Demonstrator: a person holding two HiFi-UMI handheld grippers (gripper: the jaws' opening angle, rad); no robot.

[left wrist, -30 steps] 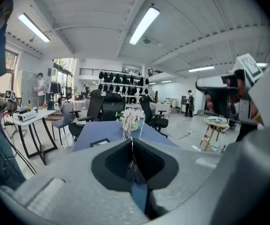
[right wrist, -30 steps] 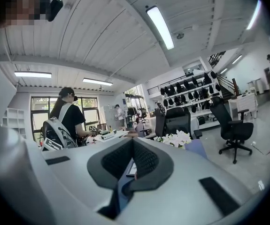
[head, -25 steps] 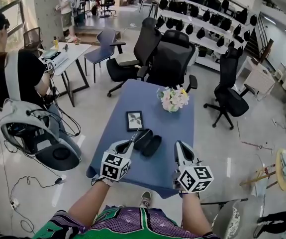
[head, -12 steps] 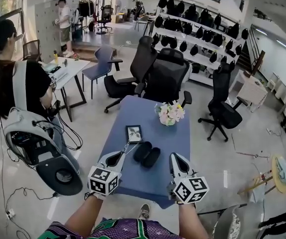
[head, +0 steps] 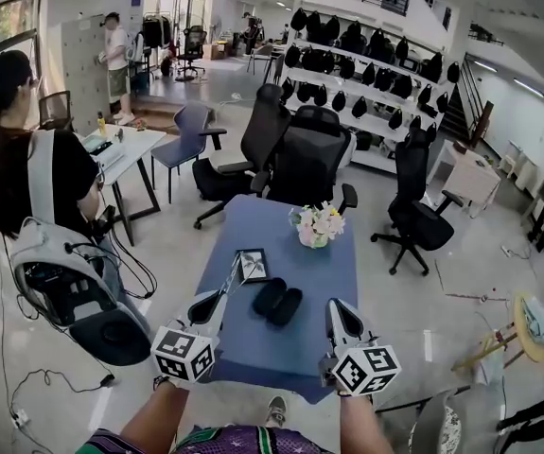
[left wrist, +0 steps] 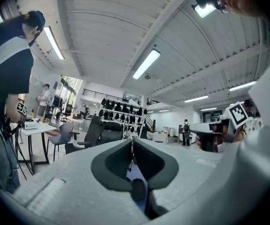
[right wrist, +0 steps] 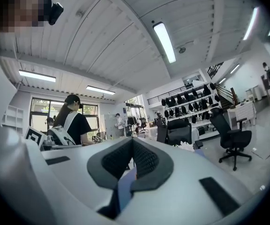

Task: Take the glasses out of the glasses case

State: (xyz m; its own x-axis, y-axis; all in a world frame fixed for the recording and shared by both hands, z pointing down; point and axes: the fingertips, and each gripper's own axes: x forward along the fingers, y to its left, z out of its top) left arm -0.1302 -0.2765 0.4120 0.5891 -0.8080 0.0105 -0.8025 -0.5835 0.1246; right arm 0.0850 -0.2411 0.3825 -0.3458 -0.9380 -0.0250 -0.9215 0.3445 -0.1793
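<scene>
The black glasses case lies open on the blue table, its two halves side by side. My left gripper hangs left of the case, above the table's near left part. It is shut on the thin-framed glasses, which stick up and away from its tips. In the left gripper view a thin wire of the glasses runs between the closed pads. My right gripper is to the right of the case near the front edge. Its jaws are shut with nothing in them, and its pads meet in the right gripper view.
A small framed picture lies beyond the case and a bunch of flowers stands at the table's far end. Black office chairs crowd the far side. A person with a backpack stands left, by a round dark seat.
Both grippers have drawn back toward me and risen. The left one has carried the glasses leftward, away from the open case. The case has stayed on the table.
</scene>
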